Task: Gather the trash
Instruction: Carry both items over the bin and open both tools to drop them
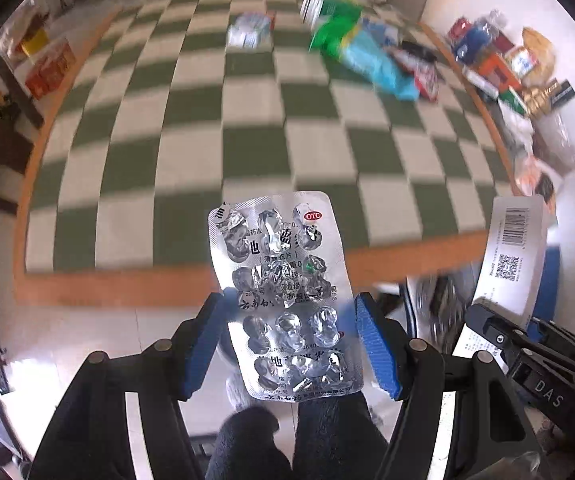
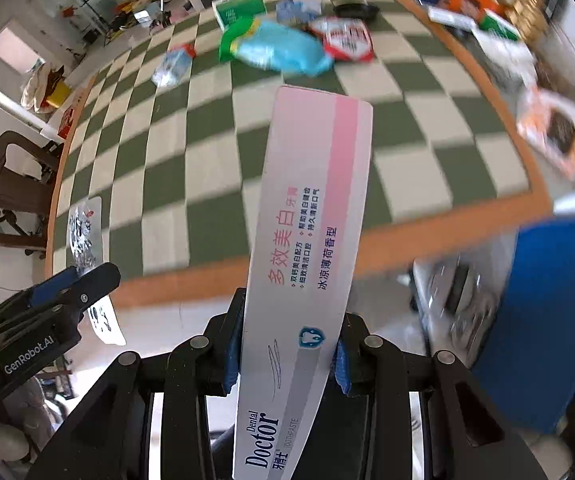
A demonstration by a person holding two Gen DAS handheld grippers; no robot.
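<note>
Over checkered matting [image 1: 191,128], left tongs [image 1: 291,340] grip an "OTC" blister pack [image 1: 283,292], right tongs [image 2: 287,354] a "Dental Doctor" box [image 2: 307,248].

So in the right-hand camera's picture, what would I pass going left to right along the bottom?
Other gripper holding a blister pack → toothpaste box in this camera's own jaws → blue bin.

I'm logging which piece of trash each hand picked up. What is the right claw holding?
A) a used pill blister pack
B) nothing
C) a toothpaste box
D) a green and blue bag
C: the right claw is shut on the white and pink toothpaste box, printed "Dental Doctor".
</note>
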